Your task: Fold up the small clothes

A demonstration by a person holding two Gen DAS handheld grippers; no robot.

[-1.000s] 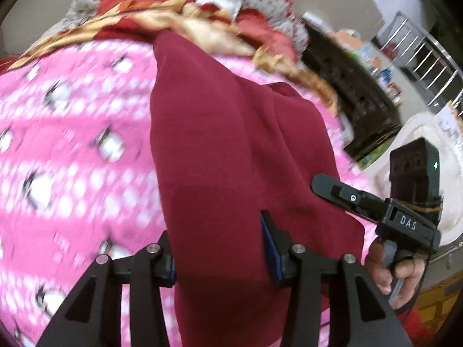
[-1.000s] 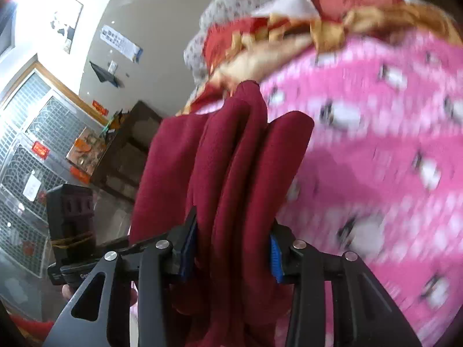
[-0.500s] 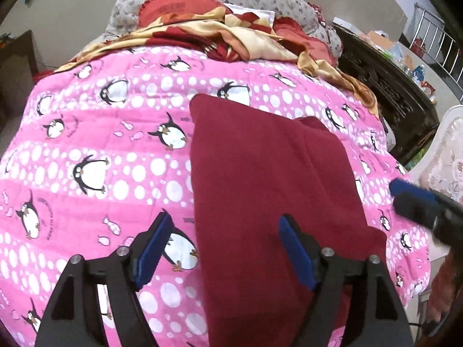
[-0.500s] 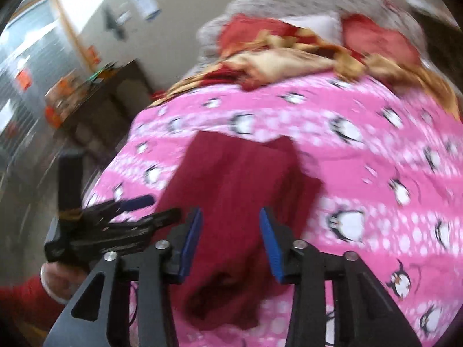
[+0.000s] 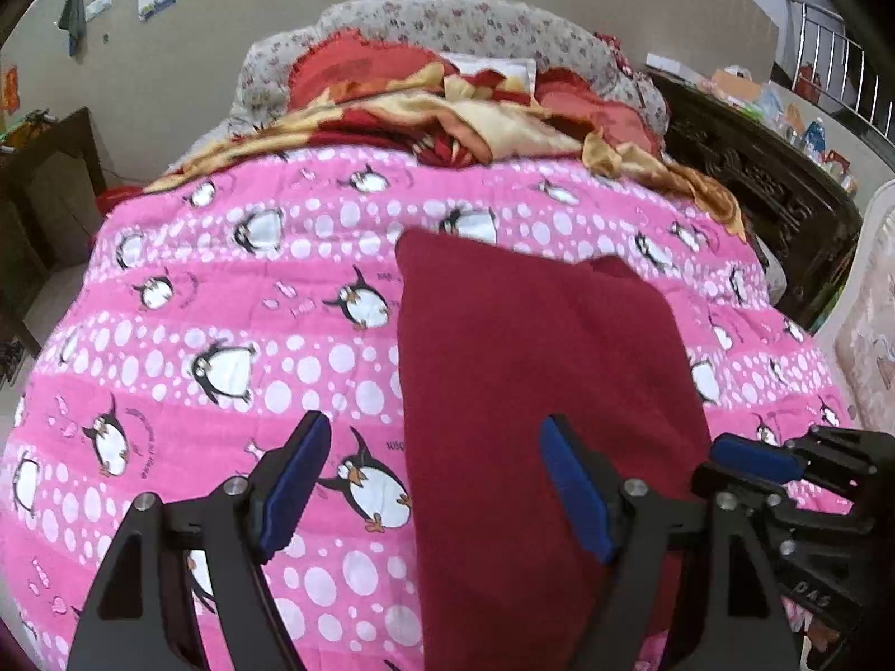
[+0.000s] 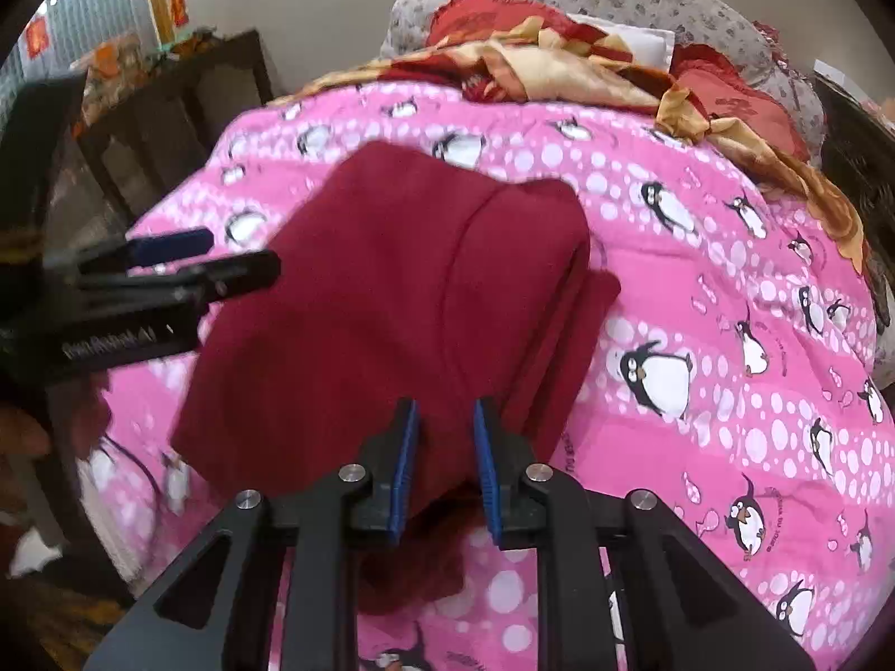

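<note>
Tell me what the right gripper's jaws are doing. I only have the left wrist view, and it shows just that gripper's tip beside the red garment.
Observer: The right gripper stands narrow and its jaws are closing, with the dark red garment showing in the gap between them.
Operator: Is the garment's right-hand edge one clean fold?
Observer: No. In the right wrist view the layers step out there: a lower layer sticks out past the top one.

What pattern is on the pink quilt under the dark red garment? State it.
Penguins and white dots on the pink quilt, clearest in the left wrist view; the garment is plain.
</note>
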